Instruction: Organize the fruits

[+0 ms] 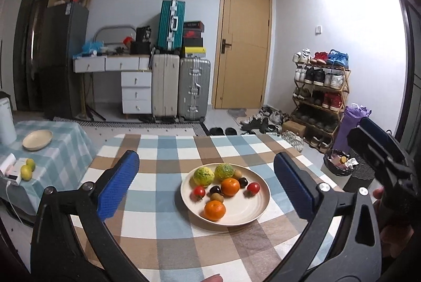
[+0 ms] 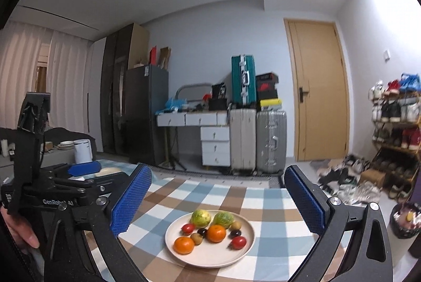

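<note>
A cream plate [image 1: 250, 213] [image 2: 210, 255] on the checked table holds two oranges [image 1: 215, 210] [image 2: 184, 245], two yellow-green fruits [image 1: 203, 176] [image 2: 201, 218], two tomatoes [image 1: 253, 187] [image 2: 239, 242] and small brown and dark fruits. My left gripper [image 1: 208, 187] is open and empty, above the plate's near side. My right gripper [image 2: 218, 203] is open and empty, hovering over the plate. An empty cream plate [image 1: 37, 140] and two green-yellow fruits [image 1: 27, 169] sit on a side table at left.
The checked tablecloth [image 1: 163, 150] covers the table. The side table [image 1: 65, 150] also holds a white container [image 1: 5, 121]. A bin [image 1: 339, 163] stands right of the table. Suitcases, drawers and a shoe rack [image 1: 321, 97] are beyond.
</note>
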Available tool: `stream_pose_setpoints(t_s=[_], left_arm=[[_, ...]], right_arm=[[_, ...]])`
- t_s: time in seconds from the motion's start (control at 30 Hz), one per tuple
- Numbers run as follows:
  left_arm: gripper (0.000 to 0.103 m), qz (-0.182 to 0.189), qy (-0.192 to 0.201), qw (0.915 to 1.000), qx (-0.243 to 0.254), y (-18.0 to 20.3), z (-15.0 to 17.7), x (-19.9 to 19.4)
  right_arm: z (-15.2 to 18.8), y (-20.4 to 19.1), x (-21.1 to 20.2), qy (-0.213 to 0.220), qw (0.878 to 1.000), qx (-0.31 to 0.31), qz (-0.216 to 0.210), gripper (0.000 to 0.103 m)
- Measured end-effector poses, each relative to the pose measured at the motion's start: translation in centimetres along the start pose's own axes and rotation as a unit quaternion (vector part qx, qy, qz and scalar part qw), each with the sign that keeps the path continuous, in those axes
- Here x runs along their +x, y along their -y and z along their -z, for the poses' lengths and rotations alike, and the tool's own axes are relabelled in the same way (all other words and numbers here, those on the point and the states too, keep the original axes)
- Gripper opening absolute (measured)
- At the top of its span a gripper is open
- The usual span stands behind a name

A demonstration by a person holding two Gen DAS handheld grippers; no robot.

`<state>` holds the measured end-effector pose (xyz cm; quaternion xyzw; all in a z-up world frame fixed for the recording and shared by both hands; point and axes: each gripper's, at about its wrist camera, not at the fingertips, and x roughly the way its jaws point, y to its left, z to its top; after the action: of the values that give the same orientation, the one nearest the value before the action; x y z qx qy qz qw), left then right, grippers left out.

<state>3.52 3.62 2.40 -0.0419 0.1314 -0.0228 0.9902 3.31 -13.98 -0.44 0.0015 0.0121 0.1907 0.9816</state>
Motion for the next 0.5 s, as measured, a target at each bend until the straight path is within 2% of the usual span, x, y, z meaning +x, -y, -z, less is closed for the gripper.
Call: stream_pose_setpoints(t_s=[0.17, 0.37, 0.5], left_arm=[[0.102, -0.001, 0.016, 0.9998, 0.007, -0.4, 0.9, -1.5], [0.102, -0.014, 0.025, 0.9996, 0.003, -1.3, 2.4, -2.8], [0.102, -0.014, 0.032, 0.9993, 0.016, -1.5, 3.5, -2.2]], right_arm=[[0.4, 0.5, -2.0, 0.023, 0.999, 0.024, 0.024, 0.103], [0.9, 0.6, -4.0, 0.026, 0.999, 0.018, 0.018, 0.103], [1.7, 0.5, -4.7, 0.023, 0.999, 0.020, 0.009, 0.103]])
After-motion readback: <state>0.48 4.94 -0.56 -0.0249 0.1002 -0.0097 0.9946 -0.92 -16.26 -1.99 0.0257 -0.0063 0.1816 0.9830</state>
